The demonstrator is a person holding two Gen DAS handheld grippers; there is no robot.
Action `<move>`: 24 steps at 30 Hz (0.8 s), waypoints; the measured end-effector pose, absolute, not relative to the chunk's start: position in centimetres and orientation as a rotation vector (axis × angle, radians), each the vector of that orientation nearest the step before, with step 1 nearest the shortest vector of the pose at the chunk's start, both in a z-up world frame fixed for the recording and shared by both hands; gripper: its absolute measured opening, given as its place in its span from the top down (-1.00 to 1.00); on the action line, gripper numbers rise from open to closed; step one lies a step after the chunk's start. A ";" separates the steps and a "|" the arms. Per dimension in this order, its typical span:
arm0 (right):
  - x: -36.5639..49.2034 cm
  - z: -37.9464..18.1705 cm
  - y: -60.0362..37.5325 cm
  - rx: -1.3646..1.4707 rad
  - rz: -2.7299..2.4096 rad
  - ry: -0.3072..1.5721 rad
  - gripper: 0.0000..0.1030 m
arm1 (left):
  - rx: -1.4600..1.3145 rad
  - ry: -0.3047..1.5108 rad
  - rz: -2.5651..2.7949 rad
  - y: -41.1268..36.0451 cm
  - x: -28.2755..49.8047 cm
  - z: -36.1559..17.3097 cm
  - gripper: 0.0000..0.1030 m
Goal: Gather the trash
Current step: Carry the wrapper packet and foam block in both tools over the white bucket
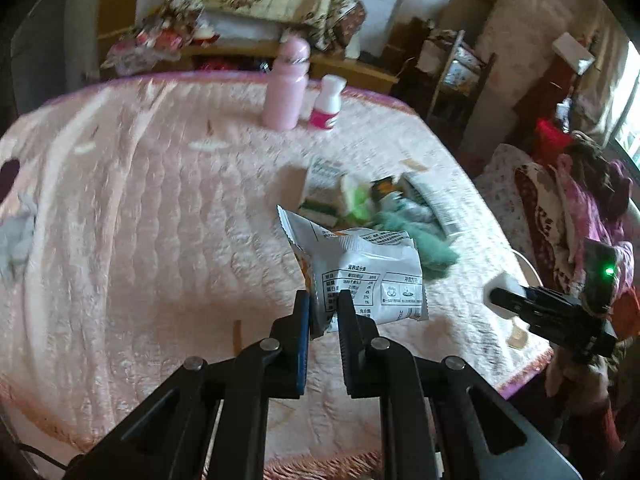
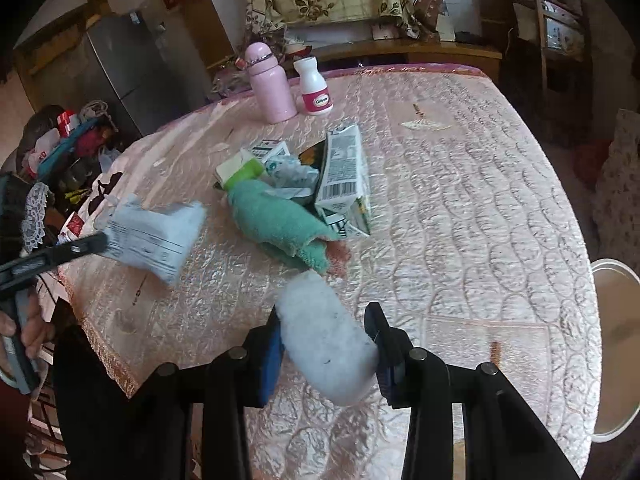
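My left gripper (image 1: pixel 324 300) is shut on a white snack wrapper (image 1: pixel 360 268) with printed black text, held above the pink quilted table cover (image 1: pixel 140 208). The same wrapper (image 2: pixel 154 236) and left gripper (image 2: pixel 102 242) show blurred at the left of the right wrist view. My right gripper (image 2: pixel 326 316) is shut on a pale crumpled wad of tissue (image 2: pixel 324 344), near the table's front edge. A heap of trash lies mid-table: a green cloth (image 2: pixel 280 220), a printed carton (image 2: pixel 344 176), small boxes (image 2: pixel 260 156) and crumpled wrappers (image 2: pixel 292 176).
A pink bottle (image 2: pixel 268 84) and a white pill bottle with a pink label (image 2: pixel 314 88) stand at the far edge. A white round bin (image 2: pixel 616 352) stands off the table's right side. A grey fridge (image 2: pixel 132 64), wooden furniture and clutter surround the table.
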State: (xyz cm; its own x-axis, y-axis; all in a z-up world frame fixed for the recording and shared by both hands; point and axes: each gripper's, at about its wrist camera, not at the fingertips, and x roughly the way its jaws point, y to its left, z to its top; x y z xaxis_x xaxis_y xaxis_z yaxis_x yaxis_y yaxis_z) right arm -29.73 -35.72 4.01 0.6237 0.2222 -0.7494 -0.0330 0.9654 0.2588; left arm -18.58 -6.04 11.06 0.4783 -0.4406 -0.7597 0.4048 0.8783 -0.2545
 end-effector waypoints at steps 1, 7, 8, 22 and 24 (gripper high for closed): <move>-29.8 4.2 -35.7 0.226 0.143 0.882 0.19 | -0.032 0.927 -0.526 -6.3 -19.0 11.7 0.73; -30.3 4.9 -37.4 0.232 0.103 0.862 0.19 | 0.017 0.880 -0.581 -9.6 -19.9 13.3 0.73; -30.1 4.9 -37.7 0.232 0.094 0.860 0.19 | 0.021 0.878 -0.589 -10.2 -19.9 13.3 0.73; -32.2 6.9 -43.7 0.241 -0.061 0.823 0.19 | 0.112 0.834 -0.699 -21.1 -20.5 13.0 0.73; -32.6 6.9 -44.6 0.251 -0.076 0.818 0.19 | 0.118 0.835 -0.713 -22.5 -20.3 13.0 0.73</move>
